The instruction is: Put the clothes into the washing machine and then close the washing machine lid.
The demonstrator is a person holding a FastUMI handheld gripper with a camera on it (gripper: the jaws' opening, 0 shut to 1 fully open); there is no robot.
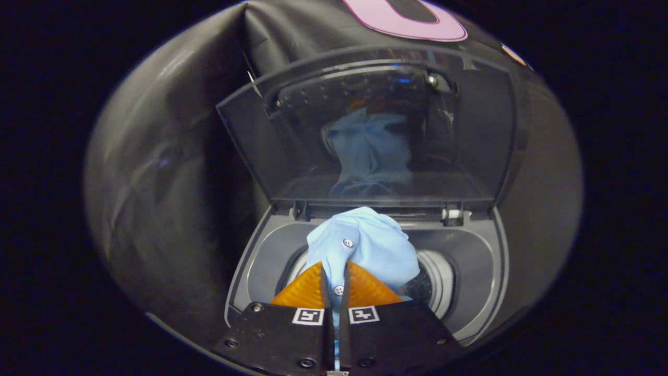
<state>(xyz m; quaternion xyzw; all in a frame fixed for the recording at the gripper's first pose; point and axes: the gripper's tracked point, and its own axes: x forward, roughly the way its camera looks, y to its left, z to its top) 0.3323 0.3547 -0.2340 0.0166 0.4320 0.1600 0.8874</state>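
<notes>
gripper (335, 277) clamped on a blue shirt (373, 245) above the washing machine (480, 271) drum; released early, cloth could snag the rim, blocking the raised lid (250, 136).

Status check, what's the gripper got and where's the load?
Gripper shut on blue shirt. Shirt over open drum. Lid up, nothing blocking.
</notes>
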